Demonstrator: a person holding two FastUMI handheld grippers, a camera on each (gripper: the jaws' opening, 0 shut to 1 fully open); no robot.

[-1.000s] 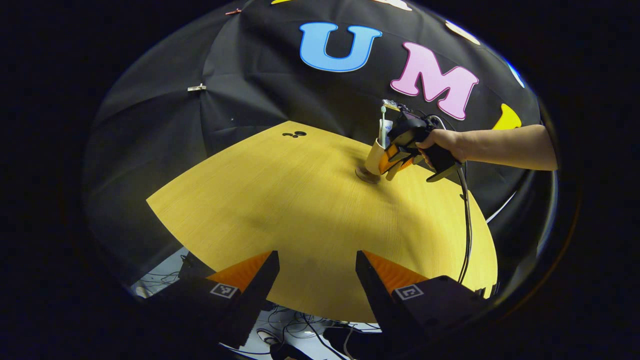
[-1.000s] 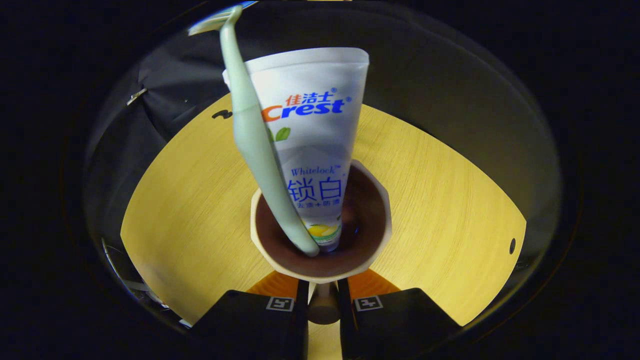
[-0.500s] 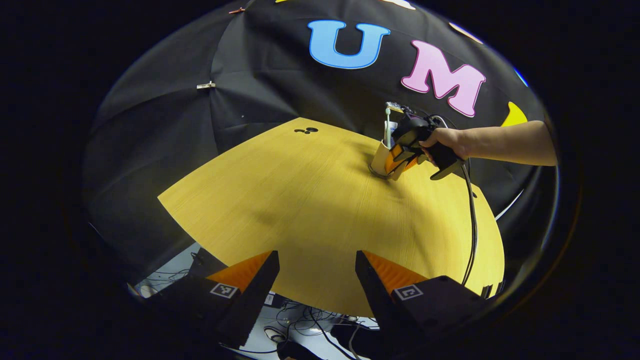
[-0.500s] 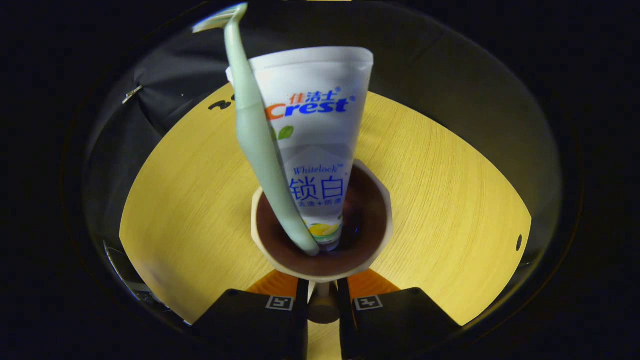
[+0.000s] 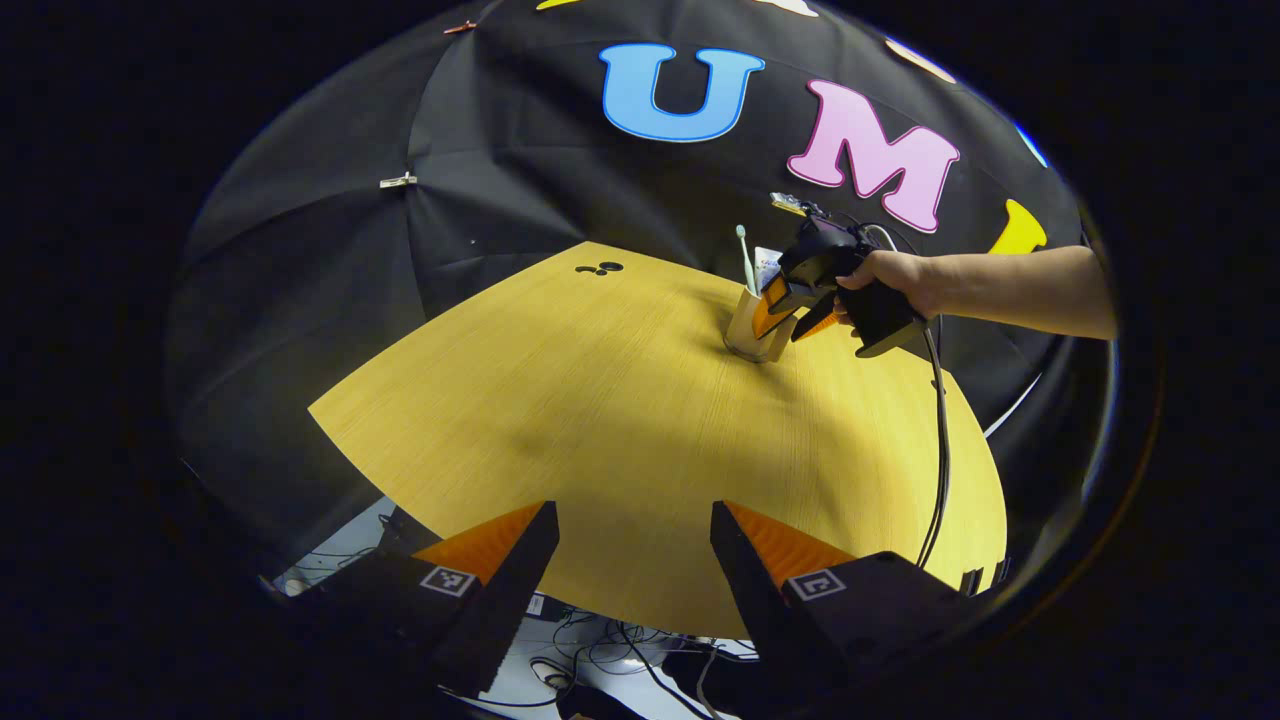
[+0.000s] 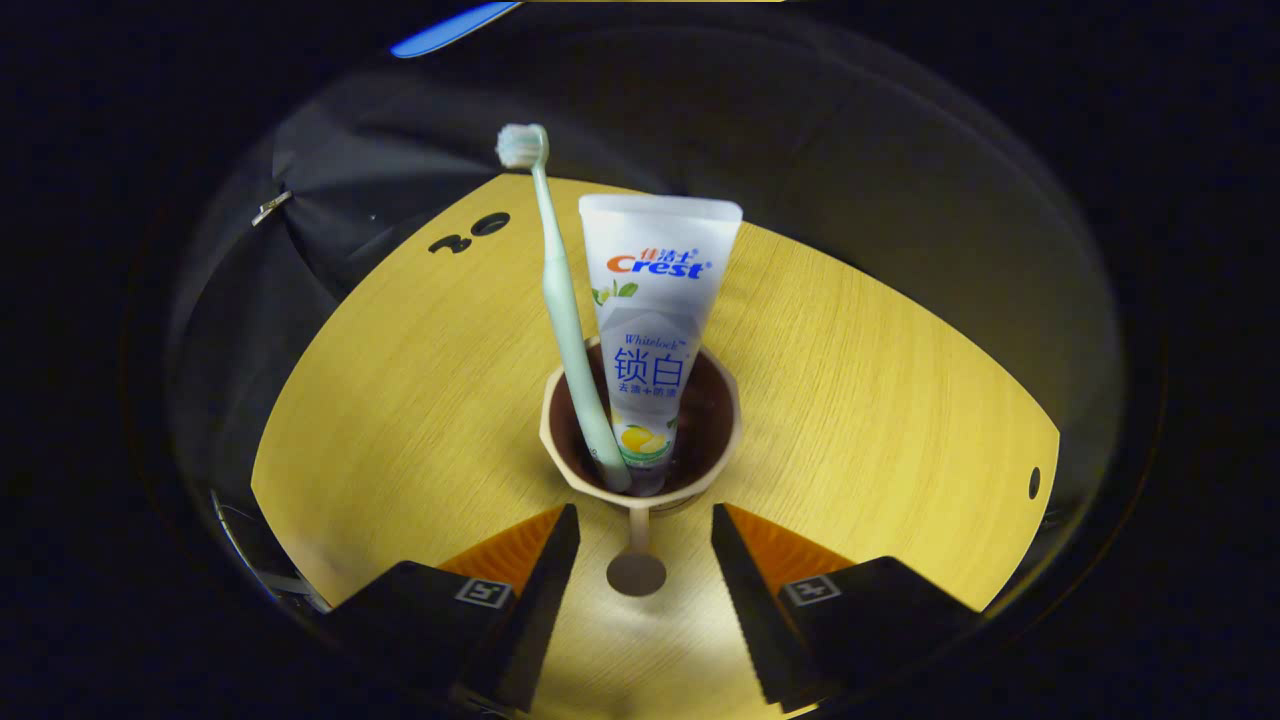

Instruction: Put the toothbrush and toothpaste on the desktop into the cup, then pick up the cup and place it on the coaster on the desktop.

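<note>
Yellow wood-grain tabletop [image 6: 850,400] carries my tan cup with a dark inside [image 6: 640,440], holding the pale green toothbrush [image 6: 565,300] and white toothpaste tube [image 6: 655,310]. My right gripper [image 6: 640,560] stands spread wide around the cup's handle, fingers apart from it. My left gripper [image 5: 635,560] hangs open, well apart, over the near edge.

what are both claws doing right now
Left claw: open, holding nothing, above the table edge.
Right claw: open, holding nothing, just off the cup.
</note>
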